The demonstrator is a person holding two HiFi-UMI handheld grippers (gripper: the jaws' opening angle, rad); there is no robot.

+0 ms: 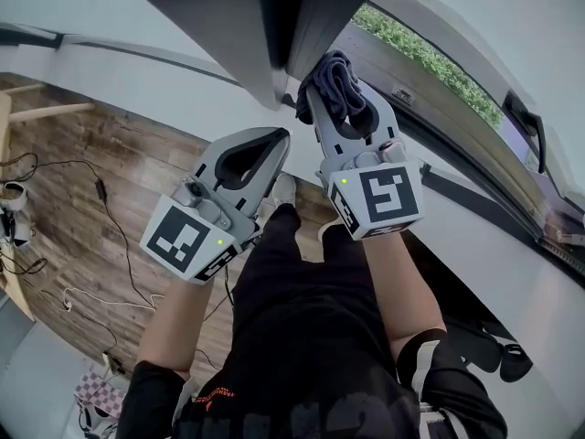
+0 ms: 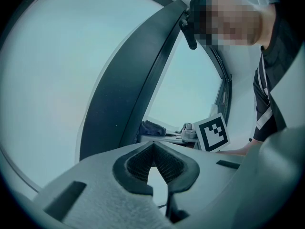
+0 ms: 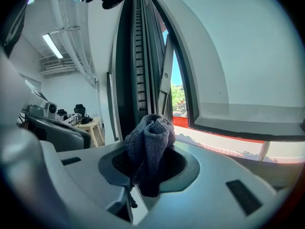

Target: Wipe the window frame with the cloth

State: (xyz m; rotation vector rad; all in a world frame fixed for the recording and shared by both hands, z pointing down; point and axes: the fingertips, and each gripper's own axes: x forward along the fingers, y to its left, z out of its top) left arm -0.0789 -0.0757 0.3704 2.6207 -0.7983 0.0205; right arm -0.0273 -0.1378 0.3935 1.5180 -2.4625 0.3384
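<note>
**Cloth up at the frame**

The right gripper (image 1: 340, 99) is clamped tight on the bunched grey cloth (image 1: 331, 73). The cloth sits right at the edge of the dark window frame (image 1: 306, 12) and looks to be touching it. Just beside it, the left gripper (image 1: 274, 142) hangs lower, jaws closed tip to tip with nothing between them.

- I watch through a head camera that looks steeply down on the grey plastic left gripper (image 1: 277, 138) and the grey plastic right gripper (image 1: 331, 79), with the brown wooden plank floor (image 1: 110, 181) well below.
- My left gripper view faces up along its jaws, close to the dark grey upright window frame (image 2: 128, 94), and catches the right gripper's black-and-white marker cube (image 2: 212, 131).
- My right gripper view looks along its jaws, near the same frame (image 3: 136, 56).
- All three views share that frame (image 1: 292, 16). The head and right gripper views share the dark blue-grey knitted cloth (image 3: 150, 137).
</note>
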